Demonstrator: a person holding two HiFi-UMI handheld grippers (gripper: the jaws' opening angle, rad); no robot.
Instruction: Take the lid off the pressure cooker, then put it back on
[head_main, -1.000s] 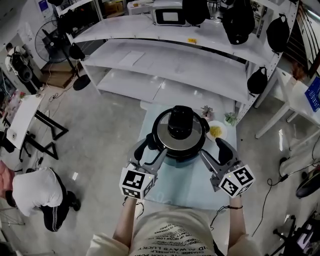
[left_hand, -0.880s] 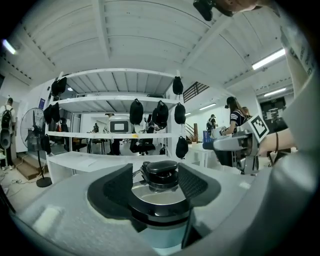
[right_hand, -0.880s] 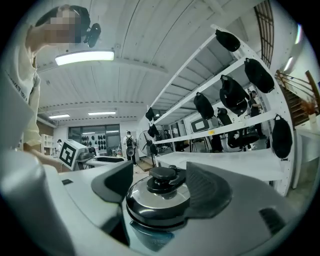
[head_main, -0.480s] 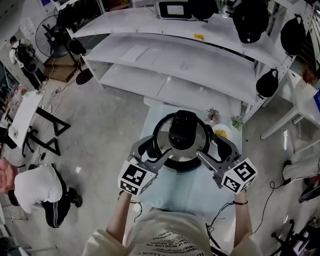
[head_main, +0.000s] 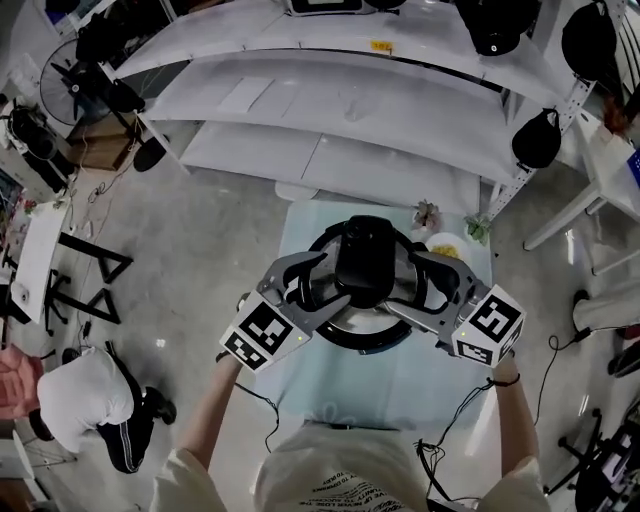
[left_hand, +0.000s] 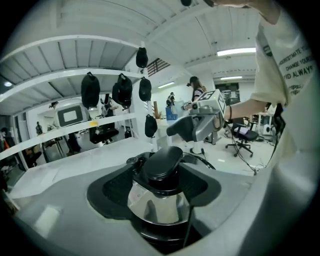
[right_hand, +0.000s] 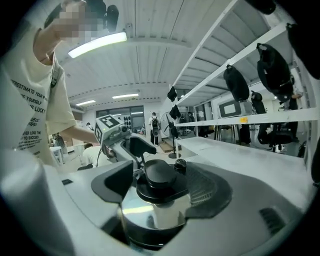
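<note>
My left gripper (head_main: 318, 285) and right gripper (head_main: 420, 288) are both spread wide and pinch nothing. They flank the tall black knob (head_main: 365, 262) of the lid (left_hand: 157, 202), a shiny steel dome seated on the pressure cooker (head_main: 365, 345), mid-frame on the pale table (head_main: 400, 385).

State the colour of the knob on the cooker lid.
Black. The lid's round knob shows best in the right gripper view.

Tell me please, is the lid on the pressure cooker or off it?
On. The steel lid sits level on the cooker's dark body, with its black knob on top, in both gripper views.
</note>
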